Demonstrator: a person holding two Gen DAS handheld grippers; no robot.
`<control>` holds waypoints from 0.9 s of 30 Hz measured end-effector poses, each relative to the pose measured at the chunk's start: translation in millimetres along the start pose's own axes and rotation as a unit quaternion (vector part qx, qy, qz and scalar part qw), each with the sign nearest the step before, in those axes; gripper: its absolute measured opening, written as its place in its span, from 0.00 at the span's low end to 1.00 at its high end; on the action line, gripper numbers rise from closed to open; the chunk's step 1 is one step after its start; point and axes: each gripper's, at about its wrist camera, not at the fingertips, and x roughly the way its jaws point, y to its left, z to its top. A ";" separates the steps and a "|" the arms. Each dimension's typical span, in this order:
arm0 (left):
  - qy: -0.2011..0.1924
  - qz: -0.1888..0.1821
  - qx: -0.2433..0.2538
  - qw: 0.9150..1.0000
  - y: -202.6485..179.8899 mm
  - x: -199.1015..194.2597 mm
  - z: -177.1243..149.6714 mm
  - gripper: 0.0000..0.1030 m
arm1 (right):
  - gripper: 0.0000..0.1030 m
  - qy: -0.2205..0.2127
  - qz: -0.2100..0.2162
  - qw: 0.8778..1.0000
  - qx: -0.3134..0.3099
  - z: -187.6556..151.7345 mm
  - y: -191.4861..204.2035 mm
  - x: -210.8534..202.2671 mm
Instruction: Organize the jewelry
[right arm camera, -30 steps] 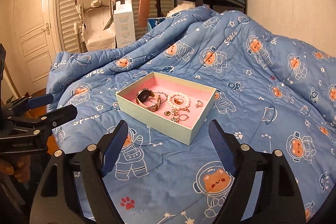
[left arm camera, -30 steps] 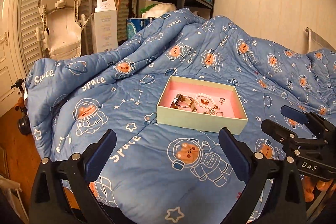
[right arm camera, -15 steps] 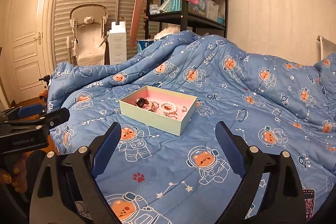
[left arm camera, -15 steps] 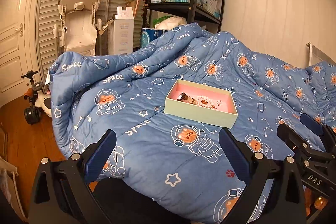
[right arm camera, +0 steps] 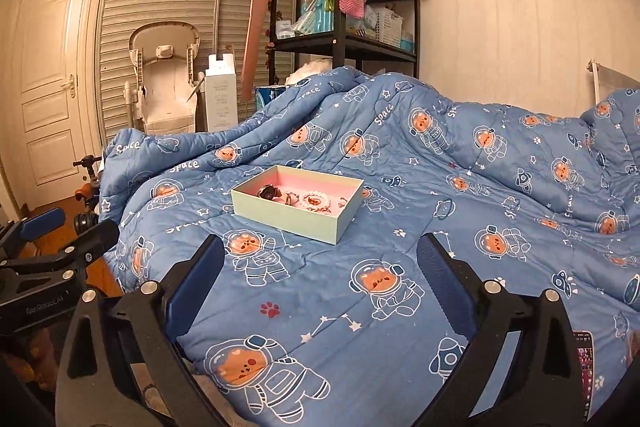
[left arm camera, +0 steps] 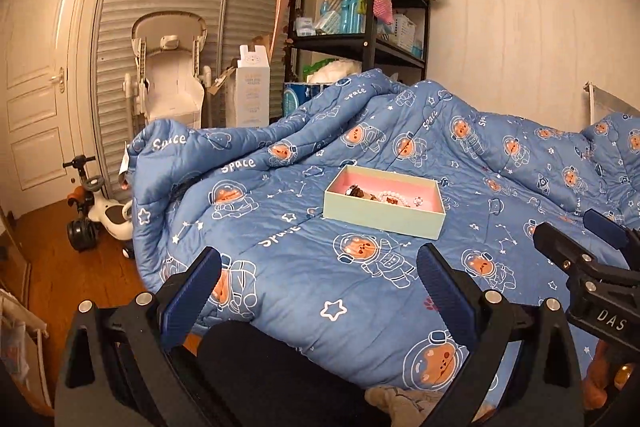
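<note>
Pale green box (left arm camera: 383, 217) with a pink inside sitting on the blue space-bear quilt (left arm camera: 360, 291), watch (right arm camera: 269, 191), pearl bracelet (right arm camera: 316, 199) and small rings lying in it, left gripper (left arm camera: 318, 285) and right gripper (right arm camera: 320, 279) both hanging wide open, gripping nothing, well short of the box

Warm, dim indoor light; soft shadows; sharp centre, slight blur and strong fisheye bending with black corners.

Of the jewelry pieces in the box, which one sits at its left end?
The watch with the dark round face, leftmost in the box; the white bead bracelet lies further right.
</note>
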 end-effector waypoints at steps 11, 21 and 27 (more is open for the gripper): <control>-0.027 0.013 0.012 0.999 -8.4 -11.4 1.1 0.93 | 0.94 -0.010 0.005 1.000 0.018 -2.6 -12.3 -5.4; -0.023 0.013 0.018 0.999 -11.7 -10.9 0.4 0.93 | 0.94 -0.010 0.005 1.000 0.018 -3.6 -12.5 -5.4; -0.023 0.013 0.018 0.999 -13.1 -11.6 0.1 0.94 | 0.94 -0.011 0.006 1.000 0.015 -3.3 -11.9 -5.5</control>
